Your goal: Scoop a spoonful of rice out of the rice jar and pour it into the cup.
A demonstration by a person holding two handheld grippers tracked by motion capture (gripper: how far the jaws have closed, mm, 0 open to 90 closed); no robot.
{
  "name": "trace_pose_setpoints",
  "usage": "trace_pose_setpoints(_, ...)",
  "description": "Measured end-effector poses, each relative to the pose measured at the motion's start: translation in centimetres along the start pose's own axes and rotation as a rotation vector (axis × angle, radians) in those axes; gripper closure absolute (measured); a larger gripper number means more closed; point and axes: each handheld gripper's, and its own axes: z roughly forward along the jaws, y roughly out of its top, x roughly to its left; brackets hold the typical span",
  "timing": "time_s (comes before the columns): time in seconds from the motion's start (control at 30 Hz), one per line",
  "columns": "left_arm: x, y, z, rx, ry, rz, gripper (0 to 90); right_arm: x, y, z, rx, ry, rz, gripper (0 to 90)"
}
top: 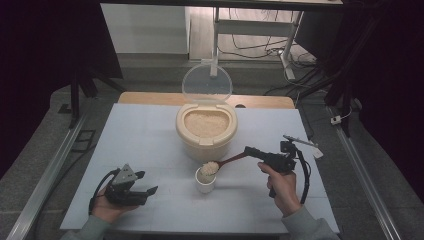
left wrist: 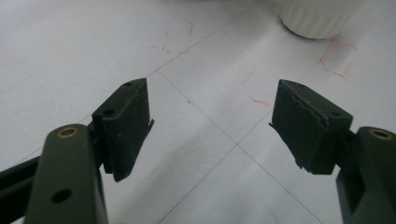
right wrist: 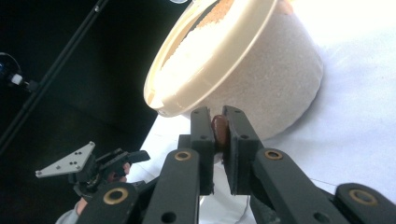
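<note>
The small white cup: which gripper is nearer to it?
Right. The right gripper holds the spoon whose bowl sits over the small white cup; the left gripper rests open, farther left.

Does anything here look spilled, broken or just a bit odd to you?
No spill shows. One oddity: the black pads of the left hand-held gripper have ragged, chipped edges, as if worn. The table under it carries faint red pen marks. The rice container stands upright, lid open.

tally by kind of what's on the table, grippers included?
Rice container with open lid: 1
White cup: 1
Wooden spoon with rice: 1
Grippers: 2, left gripper, right gripper
Total: 5
</note>
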Motion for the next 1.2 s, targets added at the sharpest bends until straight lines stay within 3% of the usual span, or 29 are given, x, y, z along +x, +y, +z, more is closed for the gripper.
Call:
trace_pose_setpoints(0.43,0.0,0.0,0.0,-0.001,0.000,0.000,27.6,2.1,0.3,0.5,0.010,-0.028,-0.122,83.5)
trace_pose_setpoints(0.77,0.0,0.0,0.0,0.000,0.001,0.002,27.5,3.1,0.1,0.1,-0.002,-0.037,-0.253,83.5)
trace_pose_setpoints(1.2,0.0,0.0,0.0,-0.002,0.002,0.001,27.5,5.1,-0.4,-0.4,-0.024,-0.044,-0.514,83.5)
